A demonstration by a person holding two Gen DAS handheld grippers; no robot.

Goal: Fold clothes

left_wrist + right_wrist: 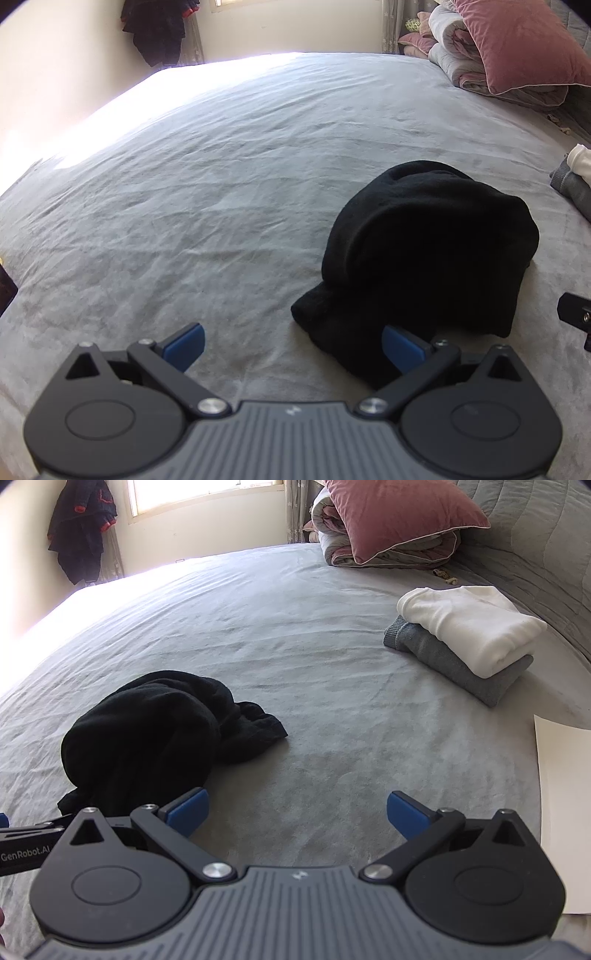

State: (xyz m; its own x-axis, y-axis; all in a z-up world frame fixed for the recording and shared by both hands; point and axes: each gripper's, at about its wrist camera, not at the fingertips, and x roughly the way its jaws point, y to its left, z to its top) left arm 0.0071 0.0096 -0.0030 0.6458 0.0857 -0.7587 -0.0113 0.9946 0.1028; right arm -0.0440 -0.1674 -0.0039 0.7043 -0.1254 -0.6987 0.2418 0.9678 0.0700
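on the grey bed (221, 166), both spread claws, left claw (293, 349) and right claw (297, 818), are hovering empty by the bunched black garment (147, 723), risking grabbing several layers.

A bedroom in someone's home: a wide bed (295, 627) under a grey sheet, a pink velvet pillow (399, 517) on a rolled quilt (332, 542) by the padded headboard (535, 535), a sunlit window (203, 494), and dark clothes hanging (81, 528) in the corner.
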